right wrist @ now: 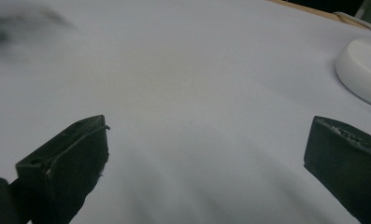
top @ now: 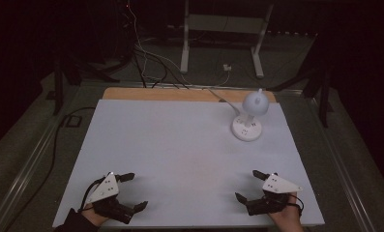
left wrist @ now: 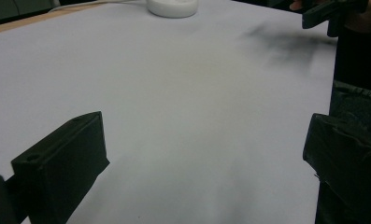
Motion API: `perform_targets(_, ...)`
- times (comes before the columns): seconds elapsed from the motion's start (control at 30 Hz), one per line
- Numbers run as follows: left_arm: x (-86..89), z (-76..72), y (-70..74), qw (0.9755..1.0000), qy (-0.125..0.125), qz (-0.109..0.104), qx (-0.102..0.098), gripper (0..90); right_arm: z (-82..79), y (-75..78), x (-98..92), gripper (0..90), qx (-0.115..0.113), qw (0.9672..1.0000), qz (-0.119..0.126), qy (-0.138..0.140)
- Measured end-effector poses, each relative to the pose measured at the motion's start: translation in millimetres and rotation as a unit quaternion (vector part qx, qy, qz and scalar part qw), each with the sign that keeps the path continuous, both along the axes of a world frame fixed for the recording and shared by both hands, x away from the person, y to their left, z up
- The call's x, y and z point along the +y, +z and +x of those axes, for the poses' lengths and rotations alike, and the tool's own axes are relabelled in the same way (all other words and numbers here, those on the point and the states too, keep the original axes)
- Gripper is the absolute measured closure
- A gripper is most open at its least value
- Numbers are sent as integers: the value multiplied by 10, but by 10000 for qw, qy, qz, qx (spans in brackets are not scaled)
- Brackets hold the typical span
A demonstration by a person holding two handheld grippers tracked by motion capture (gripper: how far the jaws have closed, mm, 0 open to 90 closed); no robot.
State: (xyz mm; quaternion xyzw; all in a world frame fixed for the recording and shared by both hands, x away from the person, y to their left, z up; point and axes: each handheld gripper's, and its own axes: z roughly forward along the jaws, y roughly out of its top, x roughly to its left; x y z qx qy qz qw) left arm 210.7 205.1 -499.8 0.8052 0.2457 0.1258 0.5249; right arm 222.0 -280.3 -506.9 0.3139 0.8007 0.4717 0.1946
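At table's far right: lamp (top: pixel 248 117), well apart from right hand-held gripper (top: pixel 246 186).

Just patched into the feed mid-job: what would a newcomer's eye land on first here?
The white lamp with its round base stands alone at the far right of the pale table, its cord trailing off the back edge. At the near edge the left gripper and the right gripper rest on the tabletop, jaws spread wide with nothing between them. The room beyond is dark.
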Motion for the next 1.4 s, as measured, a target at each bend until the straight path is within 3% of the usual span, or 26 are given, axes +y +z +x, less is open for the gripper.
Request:
perform_targets(0.33, 2, -2, -2, 10000, 1, 9, -10, 3, 35, -5, -17, 0, 234, 9997, 28, 0)
perform_targets(0.77, 4, 2, 5, 10000, 4, -25, -16, 3, -13, 7, 82, 0, 312, 9990, -204, 243)
perform_targets(1.4, -3, -7, 6, 10000, -34, -36, -15, 3, -58, 101, 245, 0, 712, 9956, -179, 591)
